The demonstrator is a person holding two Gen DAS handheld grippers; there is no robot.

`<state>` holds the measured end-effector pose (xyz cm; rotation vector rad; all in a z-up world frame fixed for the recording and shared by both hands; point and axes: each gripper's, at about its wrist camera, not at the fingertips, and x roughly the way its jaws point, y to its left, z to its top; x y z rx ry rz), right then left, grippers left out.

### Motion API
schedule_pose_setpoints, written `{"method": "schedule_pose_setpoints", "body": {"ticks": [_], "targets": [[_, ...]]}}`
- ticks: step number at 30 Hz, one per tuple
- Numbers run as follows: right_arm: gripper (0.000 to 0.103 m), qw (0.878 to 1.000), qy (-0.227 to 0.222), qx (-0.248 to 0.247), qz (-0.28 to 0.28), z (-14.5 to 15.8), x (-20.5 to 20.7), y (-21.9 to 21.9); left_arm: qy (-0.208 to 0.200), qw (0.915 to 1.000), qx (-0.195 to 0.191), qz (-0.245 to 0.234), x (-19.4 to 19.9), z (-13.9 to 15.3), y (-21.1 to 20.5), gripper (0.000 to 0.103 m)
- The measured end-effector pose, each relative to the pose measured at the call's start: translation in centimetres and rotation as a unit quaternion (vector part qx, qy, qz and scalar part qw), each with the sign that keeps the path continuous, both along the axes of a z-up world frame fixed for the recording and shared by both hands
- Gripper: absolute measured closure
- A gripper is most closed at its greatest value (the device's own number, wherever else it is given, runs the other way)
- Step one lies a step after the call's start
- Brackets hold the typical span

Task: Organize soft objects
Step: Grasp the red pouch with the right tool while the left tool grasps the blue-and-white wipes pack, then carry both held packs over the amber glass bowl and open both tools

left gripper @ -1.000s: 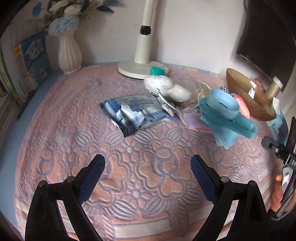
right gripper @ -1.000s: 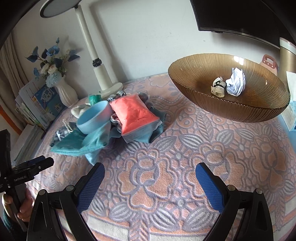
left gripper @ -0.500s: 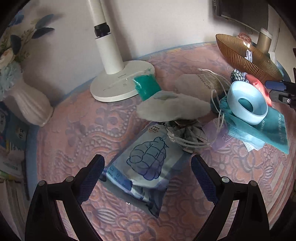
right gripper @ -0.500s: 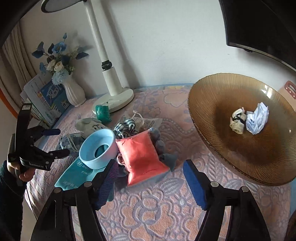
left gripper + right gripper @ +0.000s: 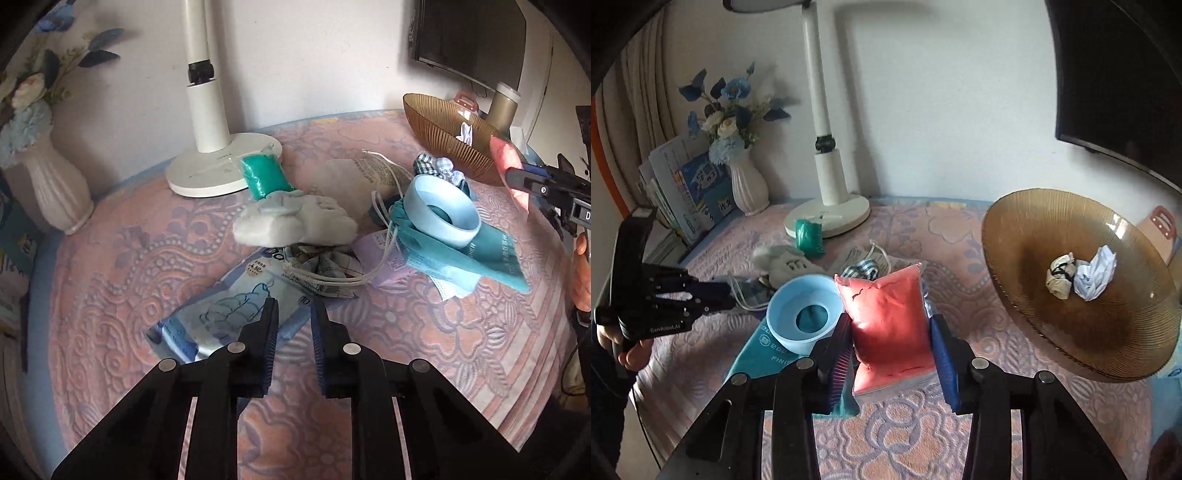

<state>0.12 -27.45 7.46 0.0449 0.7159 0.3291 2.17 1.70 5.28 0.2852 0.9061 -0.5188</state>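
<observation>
lamp (image 5: 827,218) at the back | vase (image 5: 748,188) left of lamp | bowl (image 5: 1027,236) on the right, two wads (image 5: 1082,273) in it | pouch (image 5: 886,325) between ring (image 5: 803,314) and bowl | ring on masks (image 5: 476,258)
</observation>
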Motion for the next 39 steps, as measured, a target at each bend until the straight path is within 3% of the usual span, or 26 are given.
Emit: {"method": "schedule_pose_setpoints", "body": {"ticks": [2, 3, 4, 5, 6, 8, 10, 14, 17, 19, 23, 31, 35, 38, 39], "targets": [[0.062, 1.000, -0.015, 0.007, -0.009, 1.2, -1.6, -1.0, 0.001, 0.9999, -0.014, 0.006, -1.3, 0.5, 1.0, 0.083], [0.062, 1.000, -0.021, 0.005, -0.012, 1.5, -2.5, -1.4, 0.001, 0.9997, -0.025, 0.005, -1.5, 0.7, 1.4, 0.061], [0.062, 1.000, -0.025, 0.002, -0.014, 1.7, -3.4, -1.6, -0.001, 0.9996, -0.028, 0.008, -1.7, 0.8, 1.8, 0.026], [0.062, 1.000, -0.025, -0.001, -0.015, 1.6, -4.2, -1.8, -0.005, 0.9996, -0.022, 0.018, -1.6, 0.6, 2.1, 0.010], [0.062, 1.000, -0.020, -0.003, -0.016, 1.2, -4.8, -1.9, -0.007, 0.9994, -0.012, 0.031, -1.5, 0.6, 2.3, 0.001], [0.062, 1.000, -0.001, -0.001, -0.016, 0.1, -5.6, -2.3, -0.016, 0.9987, 0.003, 0.049, -1.1, 0.4, 2.5, 0.001], [0.062, 1.000, 0.024, -0.003, -0.018, -1.6, -6.0, -2.7, -0.038, 0.9984, 0.018, 0.038, -0.6, 0.1, 2.0, 0.001], [0.062, 0.998, 0.063, 0.001, -0.028, -4.4, -5.5, -3.7, -0.003, 0.9972, 0.073, 0.017, 2.1, -2.1, 0.5, 0.002], [0.062, 0.996, 0.077, 0.004, -0.033, -5.4, -4.8, -4.2, 0.014, 0.9939, 0.108, 0.012, 4.1, -4.3, -0.4, 0.023], [0.062, 0.996, 0.080, 0.004, -0.033, -5.7, -4.4, -4.3, 0.018, 0.9962, 0.085, 0.012, 4.4, -4.6, 0.0, 0.045], [0.062, 0.996, 0.081, 0.003, -0.035, -6.0, -4.1, -4.0, -0.007, 0.9973, 0.072, 0.017, 2.9, -4.2, 0.5, 0.067], [0.062, 0.998, 0.062, -0.011, -0.029, -4.2, -6.8, -3.1, -0.022, 0.9959, 0.007, 0.088, -3.9, -1.9, 3.6, 0.068], [0.062, 0.995, 0.084, -0.038, -0.043, -4.0, -7.6, -2.6, -0.039, 0.9948, -0.020, 0.092, -7.4, 0.1, 3.6, 0.068], [0.061, 0.994, 0.105, -0.022, -0.037, -4.7, -8.0, -2.8, -0.054, 0.9942, -0.033, 0.087, -9.4, 1.3, 2.5, 0.068], [0.056, 0.993, 0.110, -0.022, -0.040, -5.0, -8.1, -2.9, -0.061, 0.9943, -0.036, 0.080, -9.9, 1.7, 2.0, 0.068]]}}
